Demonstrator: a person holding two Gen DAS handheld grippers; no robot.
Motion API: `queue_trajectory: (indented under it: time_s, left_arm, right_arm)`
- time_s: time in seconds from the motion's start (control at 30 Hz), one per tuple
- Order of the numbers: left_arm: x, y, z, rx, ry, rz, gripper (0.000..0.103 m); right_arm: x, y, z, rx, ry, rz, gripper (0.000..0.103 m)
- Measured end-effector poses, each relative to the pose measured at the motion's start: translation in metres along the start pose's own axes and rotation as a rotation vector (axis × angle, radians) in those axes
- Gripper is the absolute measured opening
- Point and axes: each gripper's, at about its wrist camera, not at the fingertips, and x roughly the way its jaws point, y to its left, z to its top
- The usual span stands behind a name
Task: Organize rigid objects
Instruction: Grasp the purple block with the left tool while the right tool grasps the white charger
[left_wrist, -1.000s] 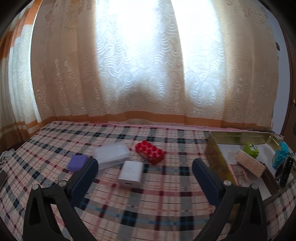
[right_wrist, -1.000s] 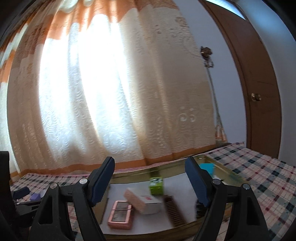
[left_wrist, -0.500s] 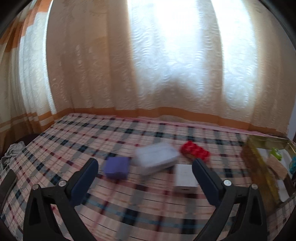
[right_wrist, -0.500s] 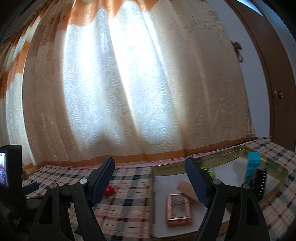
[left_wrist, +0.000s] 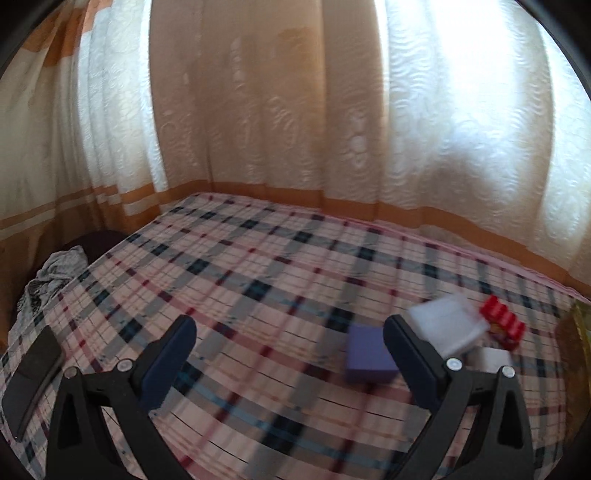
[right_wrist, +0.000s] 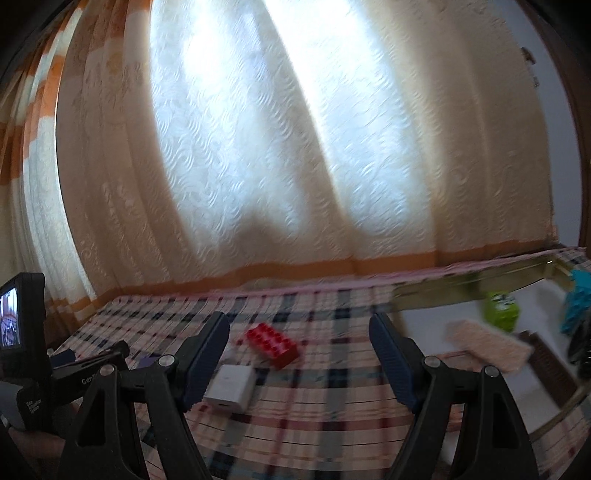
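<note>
In the left wrist view a purple box (left_wrist: 369, 354), a clear plastic case (left_wrist: 447, 325), a red brick (left_wrist: 502, 323) and a white box (left_wrist: 491, 360) lie on the plaid cloth, at the right. My left gripper (left_wrist: 290, 354) is open and empty, its right finger just beside the purple box. In the right wrist view my right gripper (right_wrist: 299, 350) is open and empty above the cloth. The red brick (right_wrist: 273, 343) and white box (right_wrist: 231, 386) lie between its fingers. The gold tray (right_wrist: 461, 284) at the right holds a green block (right_wrist: 502, 310), a tan block (right_wrist: 487, 349) and a blue brick (right_wrist: 576, 302).
Curtains hang close behind the bed. A dark phone (left_wrist: 33, 373) and a crumpled grey cloth (left_wrist: 51, 277) lie at the bed's left edge. The left hand-held gripper with its small screen (right_wrist: 22, 325) shows at the left of the right wrist view.
Both grippers have swung left. In the left view the objects slid to the right edge and the tray nearly left the frame. In the right view the tray slid right and the red brick and white box appeared.
</note>
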Motion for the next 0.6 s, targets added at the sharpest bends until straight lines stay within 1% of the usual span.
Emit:
queue_trajectory:
  time_s: [0.1, 0.17, 0.2, 0.27, 0.43, 0.5, 0.57, 0.6]
  left_arm:
    - [0.009, 0.009, 0.003, -0.018, 0.02, 0.018, 0.103]
    - [0.014, 0.014, 0.005, -0.027, 0.03, 0.031, 0.103]
    - [0.017, 0.015, 0.006, -0.029, 0.035, 0.035, 0.103]
    - [0.021, 0.017, 0.007, -0.031, 0.045, 0.043, 0.103]
    - [0.025, 0.012, 0.01, -0.018, 0.065, 0.024, 0.103]
    - [0.026, 0.004, 0.009, 0.023, 0.074, 0.012, 0.102]
    - [0.026, -0.005, 0.006, 0.071, 0.081, 0.011, 0.102]
    - [0.027, -0.007, 0.005, 0.087, 0.086, 0.016, 0.102]
  right_arm:
    - [0.023, 0.018, -0.002, -0.023, 0.093, -0.003, 0.08]
    - [0.039, 0.027, -0.004, -0.028, 0.169, -0.004, 0.08]
    - [0.05, 0.031, -0.006, -0.026, 0.222, -0.01, 0.08]
    - [0.064, 0.035, -0.009, -0.014, 0.288, -0.012, 0.08]
    - [0.085, 0.049, -0.017, -0.056, 0.389, -0.005, 0.08]
    - [0.091, 0.056, -0.021, -0.084, 0.422, -0.005, 0.075]
    - [0.096, 0.062, -0.024, -0.114, 0.453, -0.021, 0.064]
    - [0.098, 0.063, -0.024, -0.12, 0.465, -0.03, 0.063]
